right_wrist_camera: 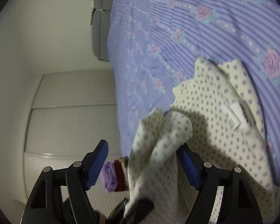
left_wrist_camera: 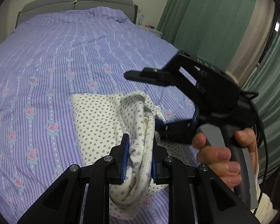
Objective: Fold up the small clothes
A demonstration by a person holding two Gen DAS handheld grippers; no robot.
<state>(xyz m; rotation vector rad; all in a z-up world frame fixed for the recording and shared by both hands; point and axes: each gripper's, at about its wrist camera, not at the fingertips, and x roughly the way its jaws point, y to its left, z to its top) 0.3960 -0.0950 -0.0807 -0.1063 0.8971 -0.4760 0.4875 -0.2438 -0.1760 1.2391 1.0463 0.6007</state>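
Garment [left_wrist_camera: 102, 117] bunched tight in the left claw [left_wrist_camera: 139, 160], right claw [right_wrist_camera: 142, 166] gaping with cloth loose between its pads, so the fold may slump sideways.

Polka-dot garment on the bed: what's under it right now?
The polka-dot garment lies on the striped floral bedspread. Its bunched edge is clamped in the left gripper. Whatever lies beneath the folded layers is covered.

A home bedroom is showing here. A bed [left_wrist_camera: 69, 56] in a lilac rose-print cover [right_wrist_camera: 186, 28] is filling the room, with a grey padded headboard [left_wrist_camera: 76, 1], green curtains [left_wrist_camera: 201, 13] and a white wardrobe [right_wrist_camera: 72, 112] standing around it.
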